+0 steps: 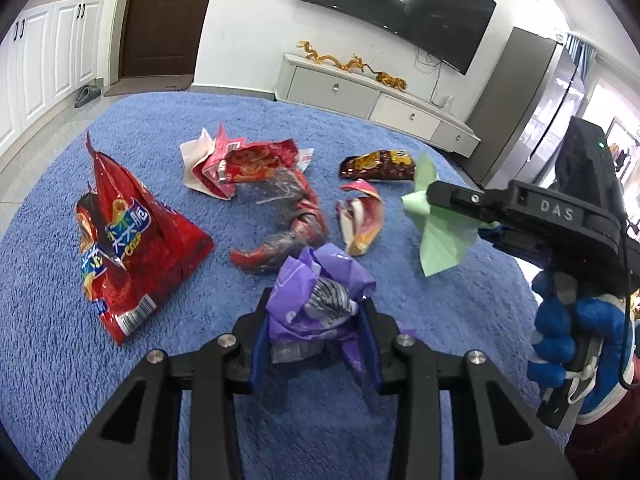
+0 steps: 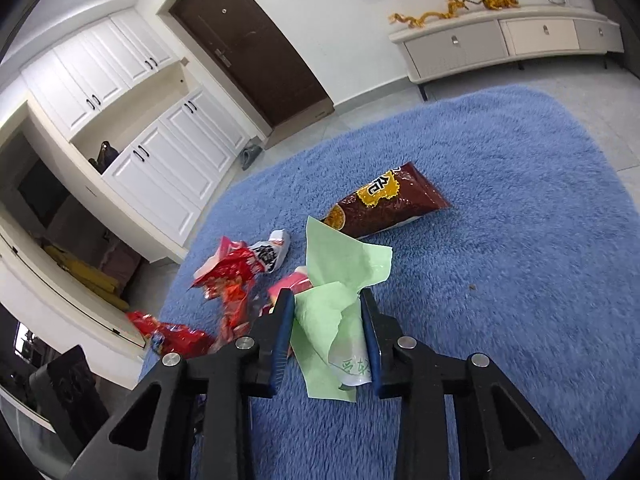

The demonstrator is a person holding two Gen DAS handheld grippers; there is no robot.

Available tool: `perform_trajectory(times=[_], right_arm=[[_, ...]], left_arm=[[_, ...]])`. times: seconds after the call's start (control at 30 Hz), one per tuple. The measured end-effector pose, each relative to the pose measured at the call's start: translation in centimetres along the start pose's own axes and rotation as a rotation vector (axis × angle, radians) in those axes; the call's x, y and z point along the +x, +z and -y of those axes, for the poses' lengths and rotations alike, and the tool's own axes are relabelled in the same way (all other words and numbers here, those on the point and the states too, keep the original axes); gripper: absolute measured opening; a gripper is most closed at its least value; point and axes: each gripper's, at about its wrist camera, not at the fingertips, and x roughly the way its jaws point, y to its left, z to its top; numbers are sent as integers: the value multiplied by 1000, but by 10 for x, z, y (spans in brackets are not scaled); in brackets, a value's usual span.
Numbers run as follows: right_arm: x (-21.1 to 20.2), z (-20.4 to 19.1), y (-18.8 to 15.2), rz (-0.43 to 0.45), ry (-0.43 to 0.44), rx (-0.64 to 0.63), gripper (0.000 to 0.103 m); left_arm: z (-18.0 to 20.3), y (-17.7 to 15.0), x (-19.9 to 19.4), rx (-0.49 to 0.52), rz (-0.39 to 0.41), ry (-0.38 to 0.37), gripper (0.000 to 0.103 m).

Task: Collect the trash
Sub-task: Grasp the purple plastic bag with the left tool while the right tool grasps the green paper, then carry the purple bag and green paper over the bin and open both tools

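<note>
Several snack wrappers lie on a blue rug [image 1: 60,360]. In the left wrist view my left gripper [image 1: 316,300] is shut on a crumpled purple wrapper [image 1: 320,276], its pads pressing both sides. Beyond it lie a big red chip bag [image 1: 132,240], a red-and-white wrapper [image 1: 240,164], a twisted clear-red wrapper [image 1: 292,224], a pink-orange wrapper [image 1: 360,220] and a brown bag [image 1: 380,166]. My right gripper [image 2: 326,300], held by a blue-gloved hand [image 1: 560,340], is shut on a folded green paper [image 2: 340,264]. The brown bag [image 2: 384,204] lies just behind that paper.
A white TV cabinet [image 1: 360,92] with gold dragon figures stands beyond the rug's far edge. A dark door [image 1: 160,20] and white cupboards [image 1: 52,52] are at the left, a grey fridge [image 1: 528,100] at the right. Tiled floor surrounds the rug.
</note>
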Motion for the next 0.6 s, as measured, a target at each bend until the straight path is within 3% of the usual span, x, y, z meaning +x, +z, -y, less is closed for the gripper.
perform_trajectory(times=[0.6], right_arm=[[-105,25,-34,144,-66,-3,32]], left_arm=[[72,-2,-41,102,57,-32,35]])
